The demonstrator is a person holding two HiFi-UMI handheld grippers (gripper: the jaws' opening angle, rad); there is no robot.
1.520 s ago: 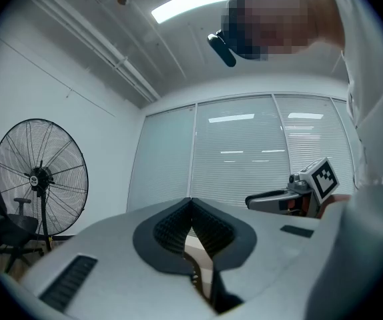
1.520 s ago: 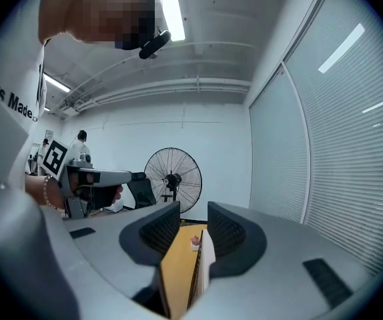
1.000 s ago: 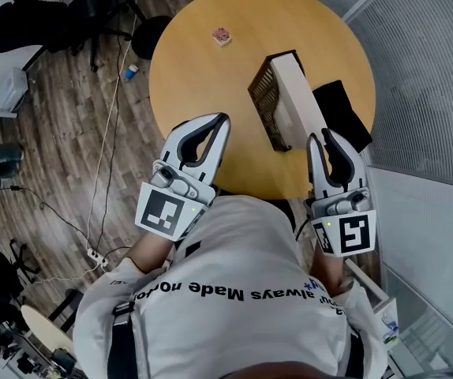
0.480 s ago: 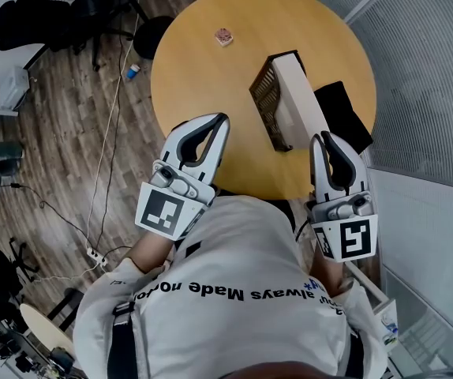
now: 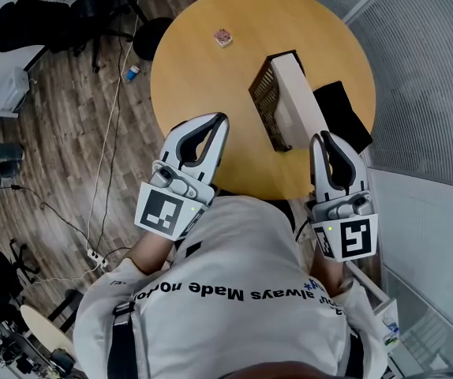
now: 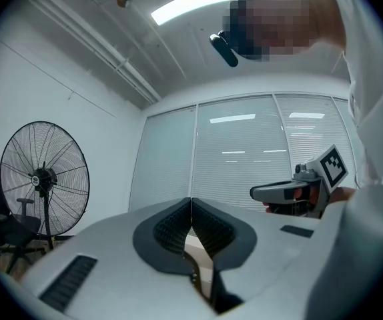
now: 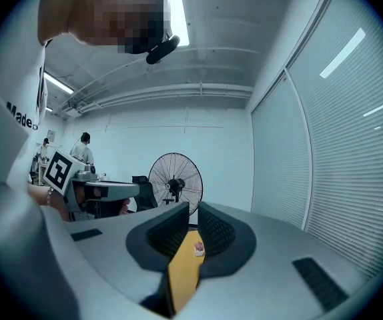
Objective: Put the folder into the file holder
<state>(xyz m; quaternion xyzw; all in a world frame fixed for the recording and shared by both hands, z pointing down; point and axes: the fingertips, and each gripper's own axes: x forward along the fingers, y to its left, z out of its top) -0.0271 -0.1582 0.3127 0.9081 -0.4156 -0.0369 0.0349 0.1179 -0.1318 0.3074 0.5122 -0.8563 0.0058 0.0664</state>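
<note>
A dark mesh file holder (image 5: 263,93) stands on the round wooden table (image 5: 203,77), and a white folder (image 5: 293,101) sits in it. Both grippers hover at the table's near edge, short of the holder. My left gripper (image 5: 226,118) is to the holder's left and empty, and in its own view its tips (image 6: 191,201) meet. My right gripper (image 5: 322,136) is just below the holder's near end, jaws together with nothing held. Between the right gripper's pads (image 7: 193,209) I see only the table top (image 7: 181,272).
A small pink cube (image 5: 222,35) lies at the table's far side. A black flat object (image 5: 345,113) lies at the table's right edge next to the holder. A floor fan (image 7: 175,179), chairs (image 5: 92,6) and cables stand to the left. A blind-covered glass wall (image 5: 424,69) is close on the right.
The right gripper's jaws have closed from a small gap to shut. Neither hand has shifted, and the folder and holder are as before.
</note>
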